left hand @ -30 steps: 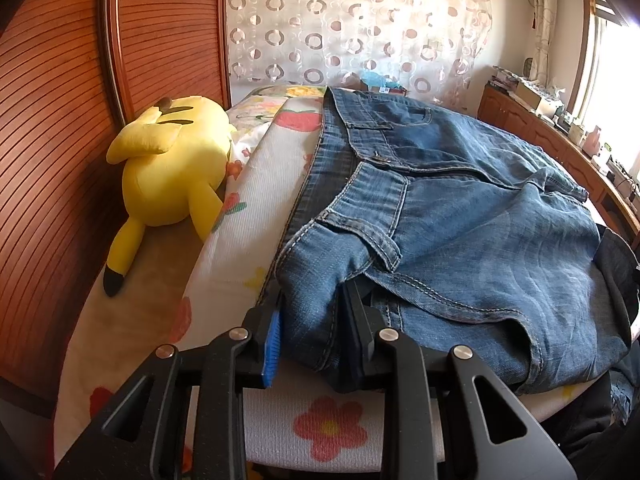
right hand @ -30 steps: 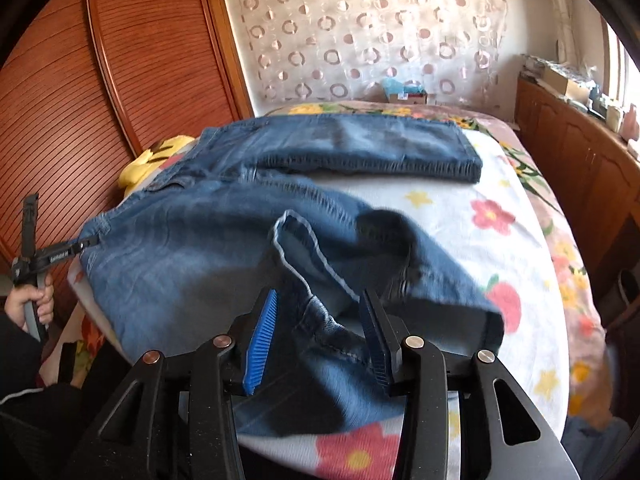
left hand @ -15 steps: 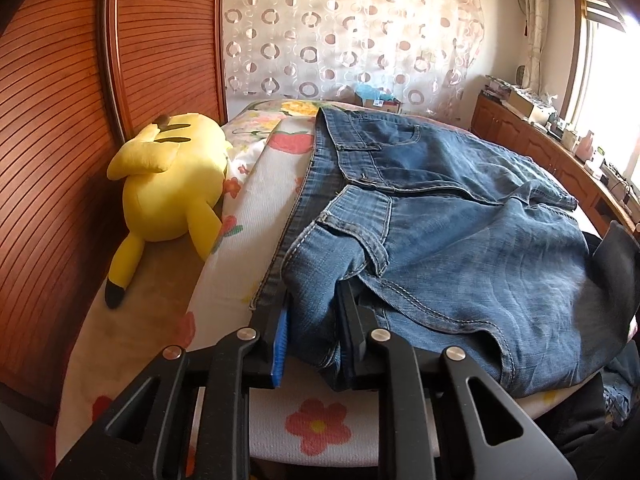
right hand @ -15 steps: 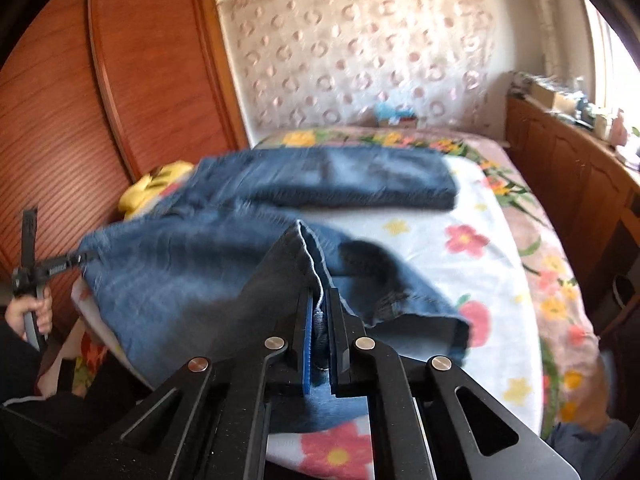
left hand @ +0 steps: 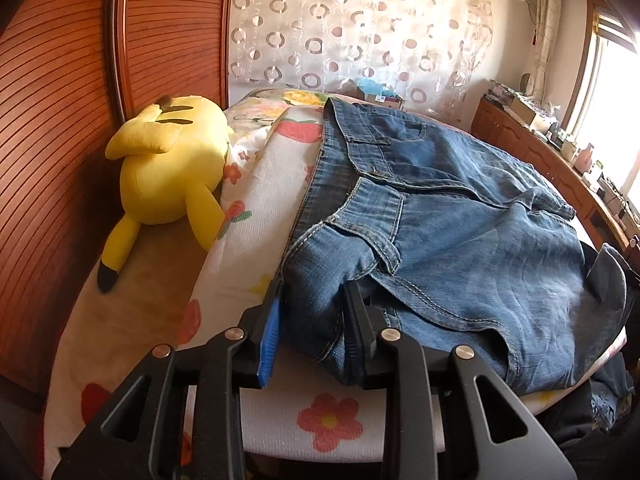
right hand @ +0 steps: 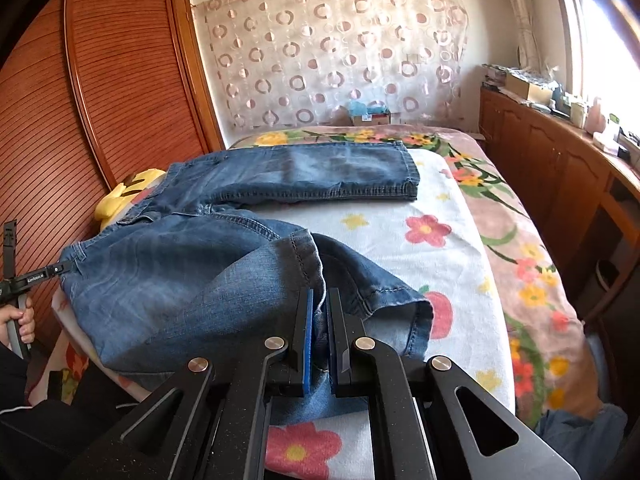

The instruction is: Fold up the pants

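The pants (right hand: 168, 276) lie on the bed (right hand: 452, 208), over a white towel with flowers (right hand: 400, 240); one leg is stretched flat toward the far end, and the other is bent near the front edge. The right gripper (right hand: 319, 320) is closed on the hem of this near leg. The left gripper (left hand: 314, 316) holds the waistband corner between its fingers. A yellow plush toy (left hand: 168, 168) lies beside the pants, near the wooden wardrobe (left hand: 60, 100). A small box (right hand: 370, 118) stands at the far end of the bed; I cannot tell what is inside.

The pants (right hand: 224, 256) lie on the bed (right hand: 452, 208), plush toy (left hand: 172, 164) beside their waist
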The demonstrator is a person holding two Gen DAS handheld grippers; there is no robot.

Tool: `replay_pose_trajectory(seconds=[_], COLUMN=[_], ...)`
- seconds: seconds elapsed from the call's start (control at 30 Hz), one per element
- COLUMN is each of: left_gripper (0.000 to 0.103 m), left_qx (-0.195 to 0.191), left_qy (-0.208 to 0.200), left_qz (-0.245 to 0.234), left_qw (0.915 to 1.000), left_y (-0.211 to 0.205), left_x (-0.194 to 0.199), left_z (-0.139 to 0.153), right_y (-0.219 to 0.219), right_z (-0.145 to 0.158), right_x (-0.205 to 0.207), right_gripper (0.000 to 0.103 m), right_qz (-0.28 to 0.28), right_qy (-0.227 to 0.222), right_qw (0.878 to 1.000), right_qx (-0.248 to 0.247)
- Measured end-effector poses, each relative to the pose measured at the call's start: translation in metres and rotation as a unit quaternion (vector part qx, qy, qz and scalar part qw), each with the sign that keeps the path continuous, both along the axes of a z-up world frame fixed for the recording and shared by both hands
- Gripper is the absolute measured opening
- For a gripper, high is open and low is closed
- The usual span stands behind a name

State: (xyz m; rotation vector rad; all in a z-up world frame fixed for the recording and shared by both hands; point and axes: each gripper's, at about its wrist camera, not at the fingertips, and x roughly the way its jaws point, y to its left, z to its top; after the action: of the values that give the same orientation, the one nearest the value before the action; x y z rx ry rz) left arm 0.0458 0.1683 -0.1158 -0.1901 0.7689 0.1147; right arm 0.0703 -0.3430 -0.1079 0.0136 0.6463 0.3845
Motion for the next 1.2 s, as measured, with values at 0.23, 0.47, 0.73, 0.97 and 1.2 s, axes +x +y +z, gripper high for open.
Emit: replay_pose_trajectory(seconds=[0.23,0.47,0.73,0.97,1.2], left_gripper=[0.013,0.012,0.009,0.008,0.008], left_qx=[0.011,0.024,0.032,0.039,0.053], left_qy=[-0.028,-0.079,-0.118,-0.154,-0.163], left_qz=[-0.014,-0.021,-0.021,-0.019,-0.029], left_qw=[0.9994,0.9964,0.9923,0.9871,0.9848], left_y=[-0.009,-0.014,-0.017,-0.024,-0.031], left_x=[-0.003,-0.006,-0.007,-0.023,-0.022], left_z=[0.016,0.058,0.087,0.111,0.123], right_y=[-0.011,-0.032,-0.057,-0.055,-0.05], right_z=[0.011,0.038,0.065,0.068,0.065], right_x=[-0.001,-0.009,-0.012,-0.031,-0.032], right_gripper=[0.006,0.005,0.005,0.004,0.004], right_qz=[-0.003,-0.014,-0.03,-0.032,-0.029], right_qy=[-0.02,-0.063,-0.105,-0.138,-0.167], right_qw=[1.0,0.997,0.993,0.989,0.985], right_qx=[0.009,0.032,0.053,0.046,0.025])
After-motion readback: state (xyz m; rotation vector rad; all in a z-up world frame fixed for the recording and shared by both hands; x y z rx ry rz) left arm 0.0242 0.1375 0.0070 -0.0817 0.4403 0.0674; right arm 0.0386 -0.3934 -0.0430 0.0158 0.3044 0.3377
